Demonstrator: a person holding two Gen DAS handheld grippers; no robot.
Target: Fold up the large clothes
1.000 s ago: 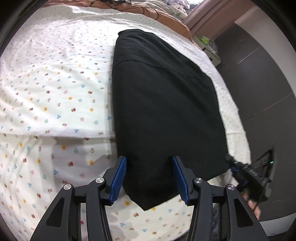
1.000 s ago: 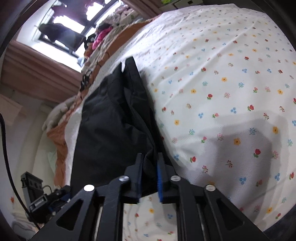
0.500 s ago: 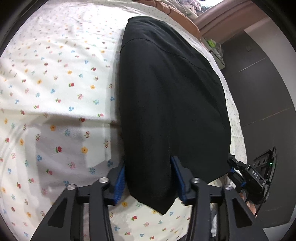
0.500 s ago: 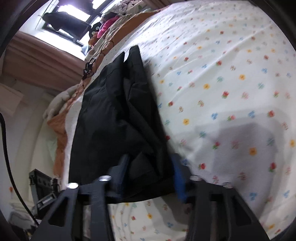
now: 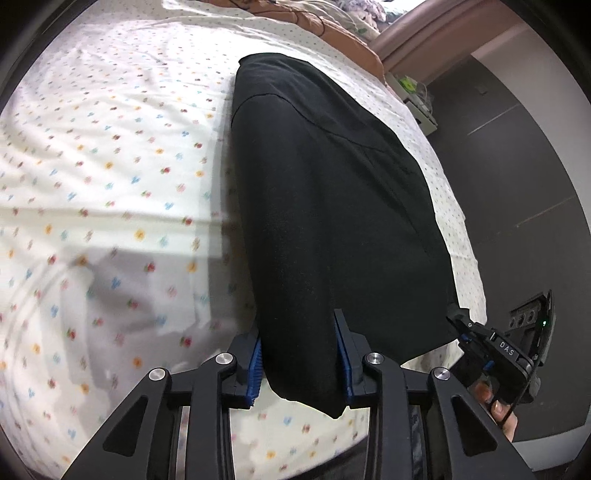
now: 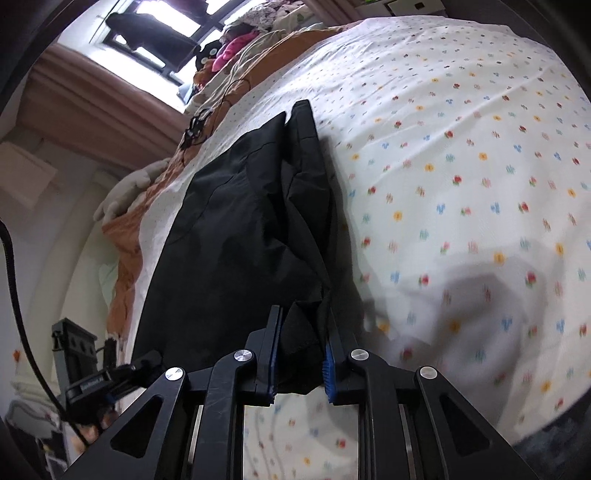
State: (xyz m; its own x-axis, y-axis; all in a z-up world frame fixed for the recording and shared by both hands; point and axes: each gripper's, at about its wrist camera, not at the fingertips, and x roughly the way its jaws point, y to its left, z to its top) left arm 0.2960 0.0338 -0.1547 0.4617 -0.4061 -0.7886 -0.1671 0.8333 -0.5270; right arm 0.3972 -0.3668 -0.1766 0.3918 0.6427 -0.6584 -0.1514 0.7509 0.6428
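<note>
A black garment (image 5: 332, 206) lies folded into a long strip on the flowered bed sheet (image 5: 110, 184), near the bed's edge. My left gripper (image 5: 298, 354) straddles its near corner and its jaws are closing. The cloth lies flat between the blue pads (image 5: 255, 354), not bunched. In the right wrist view the garment (image 6: 236, 236) shows thick folds along its right side. My right gripper (image 6: 301, 354) is at the other near corner, its jaws closing, and a bunch of black cloth is pinched between its pads (image 6: 327, 362). The right gripper (image 5: 460, 323) also shows at the left wrist view's lower right.
An orange blanket (image 6: 125, 236) and a cable (image 6: 199, 125) lie at the bed's far end under a window (image 6: 155, 33). Piled clothes (image 6: 236, 40) sit by the window. A dark wall (image 5: 524, 177) runs along the bed's side. Bare flowered sheet (image 6: 461, 166) spreads beside the garment.
The left jaws have narrowed around the garment's near corner. The right gripper let go of the cloth, opened wider, then closed again on a bunch of it.
</note>
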